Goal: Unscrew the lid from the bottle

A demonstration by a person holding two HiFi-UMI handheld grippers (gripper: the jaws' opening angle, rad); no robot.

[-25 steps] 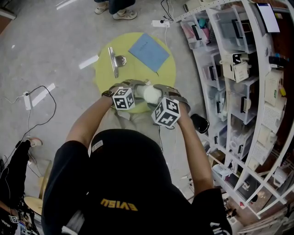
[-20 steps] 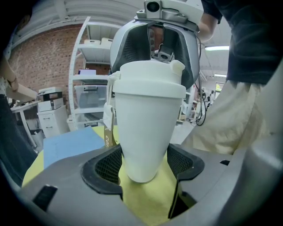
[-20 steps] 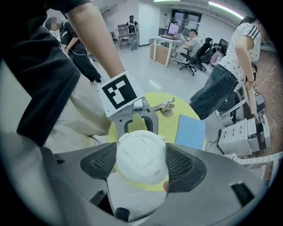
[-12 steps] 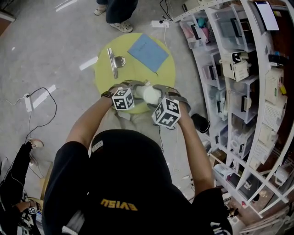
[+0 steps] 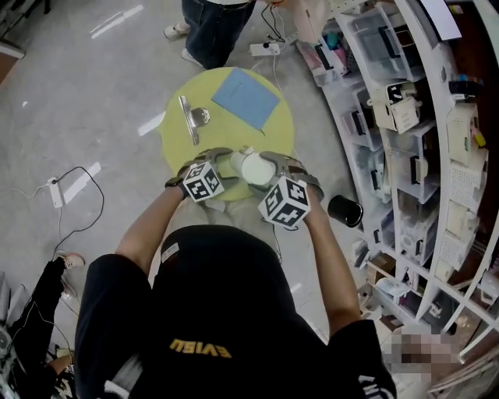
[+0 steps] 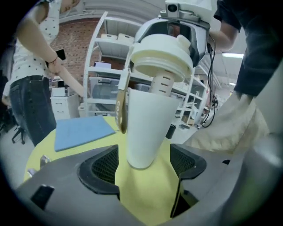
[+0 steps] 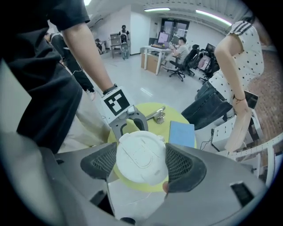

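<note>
Floor (image 5: 78,93): grey and glossy, it is spreading out under everything, with cables trailing over it at the left.
Shelves (image 5: 405,117): white racks are curving along the right side, carrying boxes and bins.
Bystander (image 5: 214,23): a person in dark trousers is standing at the far edge of the tabletop.
Tabletop (image 5: 269,136): round and yellow, it is sitting just in front of the person holding the grippers.
Right gripper (image 7: 142,162): it is reaching down from above, with its jaws standing wide and both pads pressing on the rim of the lid.
Left gripper (image 6: 144,164): it is coming in from the side, low on the bottle; its jaws are opening, and the bottle's body is standing between them with a gap showing at each pad.
Blue sheet (image 5: 246,97): it is lying flat on the far right part of the tabletop, well apart from the bottle.
Bottle (image 6: 146,128): white and tapering downward, it is staying upright over the near edge of the tabletop; whether its base is resting on the surface, I cannot tell.
Metal clip (image 5: 191,118): it is lying on the far left of the tabletop.
Black cup (image 5: 345,210): it is sitting on the floor near the shelves.
Lid (image 7: 140,156): white and round, it is tilting above the bottle's mouth, with a ribbed inner piece showing beneath it.
</note>
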